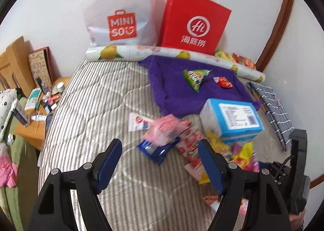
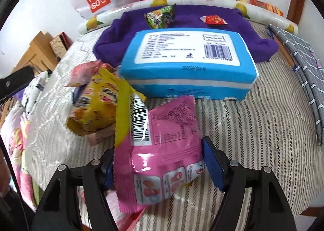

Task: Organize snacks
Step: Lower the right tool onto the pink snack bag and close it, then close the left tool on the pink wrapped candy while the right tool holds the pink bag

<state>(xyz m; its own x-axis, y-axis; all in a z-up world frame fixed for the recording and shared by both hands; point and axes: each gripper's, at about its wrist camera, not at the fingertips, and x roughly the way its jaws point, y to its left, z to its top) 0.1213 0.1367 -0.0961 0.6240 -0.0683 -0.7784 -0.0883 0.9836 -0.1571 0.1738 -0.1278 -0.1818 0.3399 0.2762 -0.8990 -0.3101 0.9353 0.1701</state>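
My left gripper (image 1: 157,163) is open and empty above the striped bed, just left of a heap of snack packets (image 1: 168,137). The heap holds a blue packet (image 1: 156,148), pink packets and a yellow one (image 1: 242,155). My right gripper (image 2: 160,160) is open, with a pink snack packet (image 2: 162,149) lying between its jaws; I cannot tell if the pads touch it. A yellow packet (image 2: 99,107) lies to its left. A green triangular snack (image 1: 195,78) and a small red snack (image 1: 223,82) lie on a purple towel (image 1: 172,89).
A blue tissue pack (image 1: 232,119) sits by the heap. A white MINISO bag (image 1: 119,12), a red paper bag (image 1: 194,22) and a fruit-print roll (image 1: 162,52) stand at the wall. A grey checked cloth (image 1: 273,107) lies right. A cluttered wooden bedside table (image 1: 38,109) stands left.
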